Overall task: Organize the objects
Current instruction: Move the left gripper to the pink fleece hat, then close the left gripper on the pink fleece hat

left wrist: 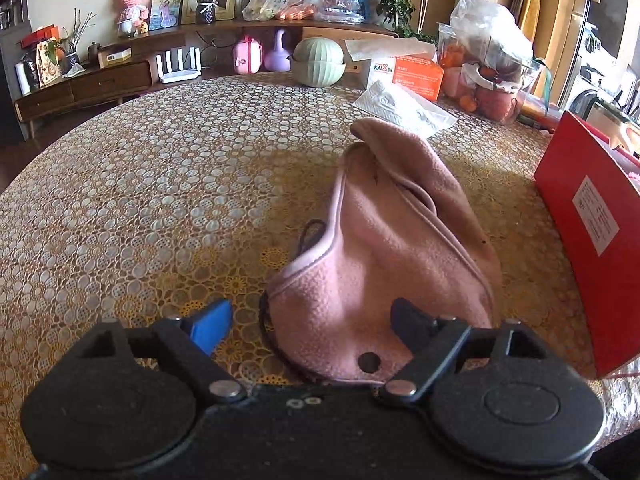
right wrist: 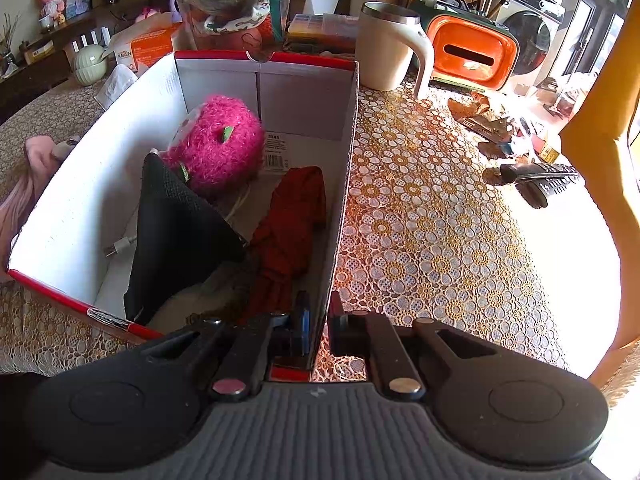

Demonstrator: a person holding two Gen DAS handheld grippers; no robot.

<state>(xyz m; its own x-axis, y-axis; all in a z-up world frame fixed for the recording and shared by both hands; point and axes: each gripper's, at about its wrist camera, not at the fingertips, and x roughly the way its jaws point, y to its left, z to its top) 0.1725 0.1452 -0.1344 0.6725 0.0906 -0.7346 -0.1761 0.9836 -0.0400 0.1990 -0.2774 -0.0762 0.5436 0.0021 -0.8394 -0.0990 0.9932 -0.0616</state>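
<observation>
A pink fleece face mask [left wrist: 384,240] with dark ear loops lies crumpled on the lace tablecloth, and its near end sits between the jaws of my left gripper [left wrist: 310,326]. The jaws stand wide open, and the pads do not press the fleece. The red cardboard box [left wrist: 588,240] stands just right of the mask. My right gripper [right wrist: 320,326] is shut on the right wall of this box [right wrist: 344,184]. Inside lie a fuzzy magenta ball [right wrist: 218,140], a black cloth [right wrist: 176,232], a dark red cloth [right wrist: 292,220] and a white cable [right wrist: 120,246].
Behind the mask are a paper tissue [left wrist: 404,106], an orange tissue box [left wrist: 412,72], a green lidded bowl [left wrist: 318,62] and a bag of fruit [left wrist: 488,64]. Right of the box stand a cream mug [right wrist: 388,44] and an orange container [right wrist: 468,52], with remotes [right wrist: 536,180] nearby.
</observation>
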